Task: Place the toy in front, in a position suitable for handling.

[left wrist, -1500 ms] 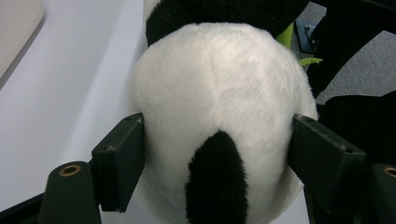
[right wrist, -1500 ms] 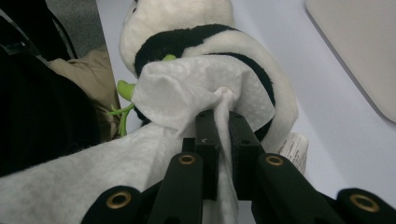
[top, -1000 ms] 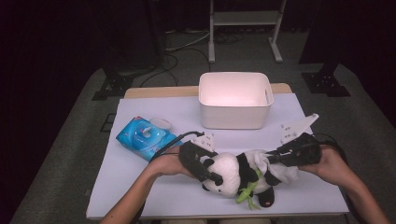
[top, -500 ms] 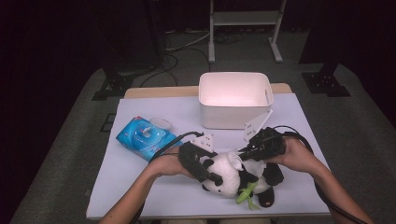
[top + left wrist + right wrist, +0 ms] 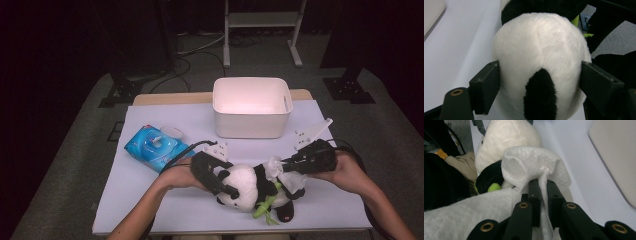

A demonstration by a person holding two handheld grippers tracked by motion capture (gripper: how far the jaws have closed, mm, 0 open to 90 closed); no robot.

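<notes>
Toy: black-and-white plush panda (image 5: 252, 187) lying on its side on the white table (image 5: 150, 195), at about 6 o'clock from the white plastic tub (image 5: 251, 106); a green bamboo sprig (image 5: 264, 206) sticks out at its belly.
Handling: judged light, soft and squashy, not fragile; fur gives under pressure, so a grip across the round head or the body should hold best.
Wipe: thin white cloth wipe (image 5: 534, 167), limp and easily bunched, draped against the panda's dark shoulder.
Left gripper (image 5: 540, 82): jaws wide, one pad on each side of the white head, pressing its fur; they have just been opening a little further.
Right gripper (image 5: 541, 192): jaws pinched together on a fold of the wipe, at 3 o'clock of the panda.
Elsewhere: blue wet-wipe pack (image 5: 152, 146) at 10 o'clock of the toy.
</notes>
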